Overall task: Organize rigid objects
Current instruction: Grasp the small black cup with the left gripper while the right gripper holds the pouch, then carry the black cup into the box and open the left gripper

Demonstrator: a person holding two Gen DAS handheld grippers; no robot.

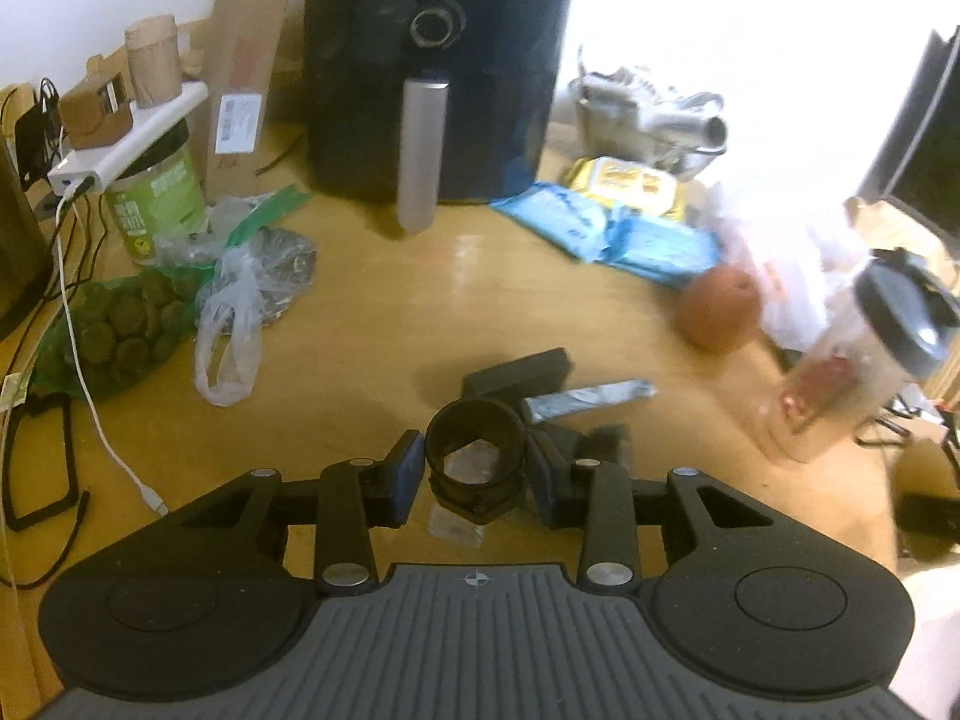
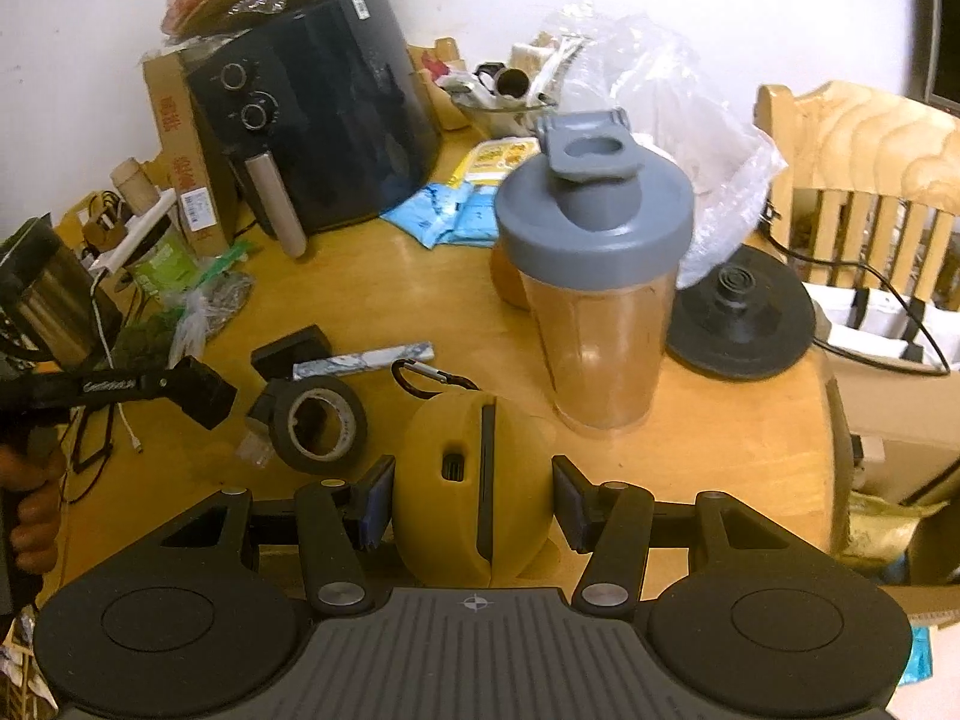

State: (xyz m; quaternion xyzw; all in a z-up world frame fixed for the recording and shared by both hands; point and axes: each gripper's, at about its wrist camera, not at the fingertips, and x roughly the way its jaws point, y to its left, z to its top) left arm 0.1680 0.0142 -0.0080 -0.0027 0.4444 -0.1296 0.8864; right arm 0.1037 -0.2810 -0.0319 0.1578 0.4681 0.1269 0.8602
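Note:
My left gripper (image 1: 474,468) is shut on a black tape roll (image 1: 475,450) and holds it above the wooden table (image 1: 372,300). The roll also shows in the right wrist view (image 2: 317,423), next to the left gripper's fingers (image 2: 201,391). My right gripper (image 2: 471,501) stands around a round yellow case (image 2: 462,492) with a black zip and a carabiner (image 2: 429,377); its pads sit at the case's sides. A clear shaker bottle (image 2: 594,276) with a grey lid stands just beyond; it also shows in the left wrist view (image 1: 852,366).
A black air fryer (image 1: 438,60) stands at the back. A black box (image 1: 519,375) and a silver sachet (image 1: 591,399) lie mid-table. An orange (image 1: 720,309), blue packets (image 1: 606,228), bags of food (image 1: 126,324), a green canister (image 1: 159,198), cables, a kettle base (image 2: 741,321) and a wooden chair (image 2: 864,168) surround them.

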